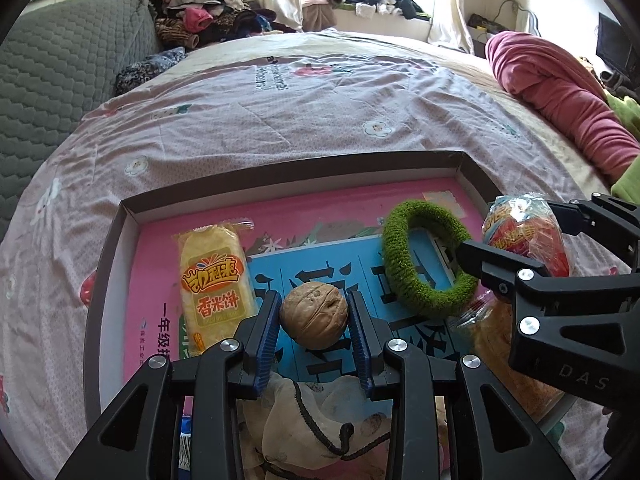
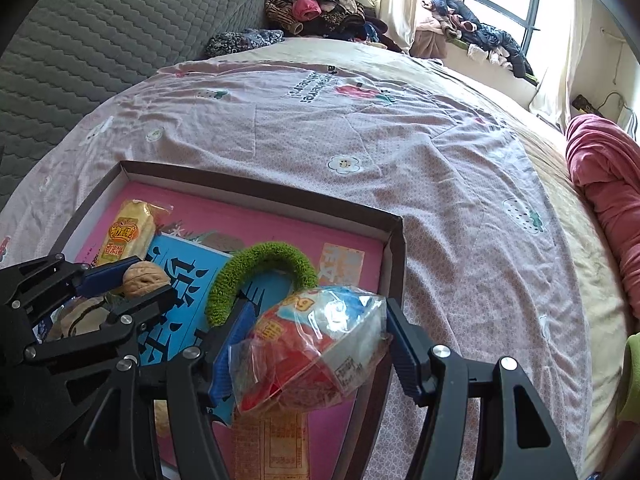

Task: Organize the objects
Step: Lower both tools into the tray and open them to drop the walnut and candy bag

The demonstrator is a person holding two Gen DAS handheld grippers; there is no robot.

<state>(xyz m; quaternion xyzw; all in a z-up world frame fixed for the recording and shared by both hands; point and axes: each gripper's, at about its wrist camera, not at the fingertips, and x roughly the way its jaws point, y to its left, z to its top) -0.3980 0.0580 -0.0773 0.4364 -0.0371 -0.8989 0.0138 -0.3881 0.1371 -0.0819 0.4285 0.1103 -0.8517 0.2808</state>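
our left gripper [image 1: 314, 316] pinches the walnut [image 1: 313, 314] over the box [image 1: 128, 216] centre; our right gripper [image 2: 316, 344] clamps the snack bag [image 2: 308, 352] above its right wall.

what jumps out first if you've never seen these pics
Two things held at once: the left hand-held gripper is shut on a walnut over the shallow box on the bed, and the right hand-held gripper is shut on a crinkly snack packet at the box's right side. Between them, a fuzzy green ring lies on the pink and blue book.
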